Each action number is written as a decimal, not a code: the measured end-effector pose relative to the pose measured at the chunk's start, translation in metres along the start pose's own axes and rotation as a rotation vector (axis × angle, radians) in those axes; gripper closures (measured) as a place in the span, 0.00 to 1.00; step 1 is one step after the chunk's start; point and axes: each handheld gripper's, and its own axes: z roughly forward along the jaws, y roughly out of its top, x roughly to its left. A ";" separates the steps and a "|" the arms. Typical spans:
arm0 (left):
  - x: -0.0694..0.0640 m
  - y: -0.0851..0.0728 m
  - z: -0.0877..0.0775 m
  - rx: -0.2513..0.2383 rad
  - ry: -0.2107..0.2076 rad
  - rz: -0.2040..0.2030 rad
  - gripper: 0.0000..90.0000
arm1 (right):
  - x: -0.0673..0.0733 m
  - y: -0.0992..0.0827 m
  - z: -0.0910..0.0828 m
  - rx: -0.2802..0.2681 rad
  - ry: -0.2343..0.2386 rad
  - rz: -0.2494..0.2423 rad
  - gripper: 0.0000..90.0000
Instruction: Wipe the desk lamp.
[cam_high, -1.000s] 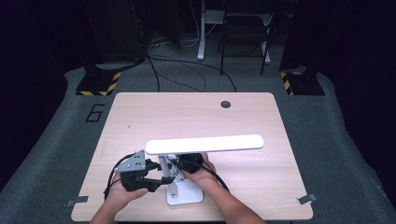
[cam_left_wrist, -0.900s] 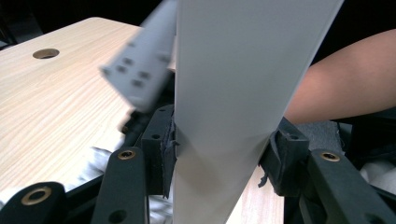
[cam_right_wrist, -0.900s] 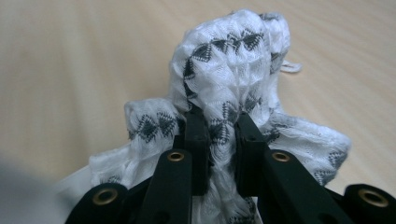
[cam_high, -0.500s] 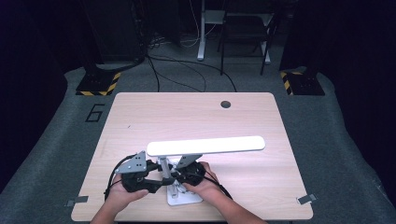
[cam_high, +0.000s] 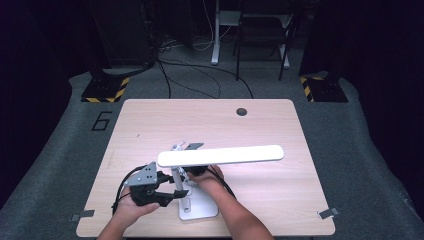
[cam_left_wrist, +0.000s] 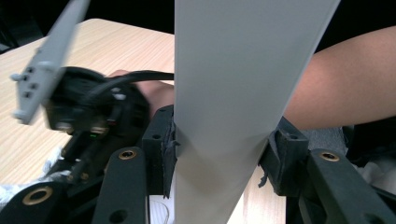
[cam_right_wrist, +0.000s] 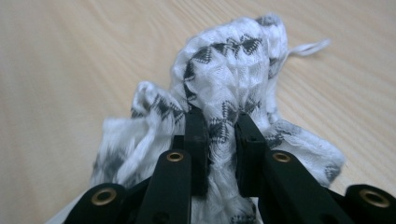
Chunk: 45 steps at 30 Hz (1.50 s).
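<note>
White desk lamp (cam_high: 220, 156) stands at table (cam_high: 280, 125) near edge; left gripper (cam_left_wrist: 217, 161) clamps its flat grey post (cam_left_wrist: 233, 93) between both pads. Right gripper (cam_right_wrist: 219, 135) pinches patterned white cloth (cam_right_wrist: 224, 79) bunched on the wood beside lamp base (cam_high: 200, 207)

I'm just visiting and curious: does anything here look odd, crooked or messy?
Nothing looks damaged or spilled. The one untidy thing is the patterned white cloth, bunched in a crumpled heap on the table, pinched in the right tongs. The left tongs clamp the white lamp post.
</note>
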 end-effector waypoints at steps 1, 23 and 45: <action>-0.001 0.001 0.001 0.001 0.005 0.004 0.58 | -0.004 0.000 0.005 0.020 0.004 0.040 0.87; -0.008 0.003 0.004 0.014 0.080 0.007 0.59 | -0.062 -0.040 -0.042 0.091 -0.040 0.086 0.88; -0.010 0.004 0.005 0.019 0.065 0.005 0.59 | -0.002 0.001 0.000 0.046 0.055 -0.018 0.89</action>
